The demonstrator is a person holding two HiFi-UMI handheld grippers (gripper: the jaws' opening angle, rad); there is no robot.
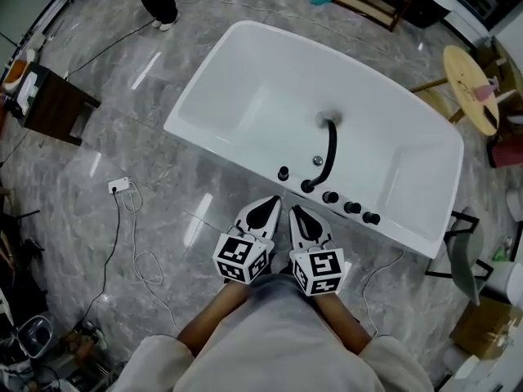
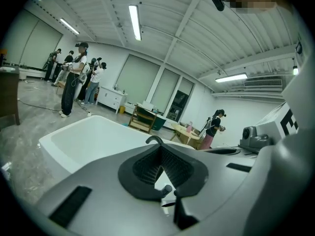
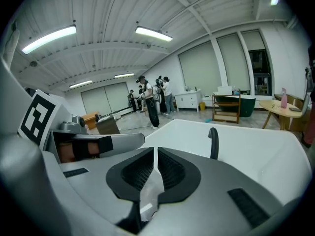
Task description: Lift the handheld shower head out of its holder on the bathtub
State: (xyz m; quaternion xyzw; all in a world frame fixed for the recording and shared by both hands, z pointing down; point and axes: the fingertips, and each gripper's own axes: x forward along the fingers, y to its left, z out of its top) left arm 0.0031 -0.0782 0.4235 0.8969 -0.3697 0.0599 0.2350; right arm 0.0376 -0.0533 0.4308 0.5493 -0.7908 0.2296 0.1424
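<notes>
A white bathtub (image 1: 245,80) stands slantwise on the grey marble floor. On its near rim a black handheld shower head (image 1: 329,149) arches up out of its holder, with several black knobs (image 1: 352,207) beside it. My left gripper (image 1: 272,202) and right gripper (image 1: 297,212) hover side by side just short of that rim, both shut and empty, pointing at the tub. In the left gripper view the shower head (image 2: 153,139) peeks over the shut left gripper (image 2: 158,147). In the right gripper view the shower head (image 3: 213,142) stands right of the right gripper (image 3: 155,154).
A power strip with a white cable (image 1: 119,186) lies on the floor at the left. A dark side table (image 1: 53,104) is further left. A round wooden table (image 1: 472,84) and a chair (image 1: 462,256) stand at the right. A person's legs (image 1: 159,2) show beyond the tub.
</notes>
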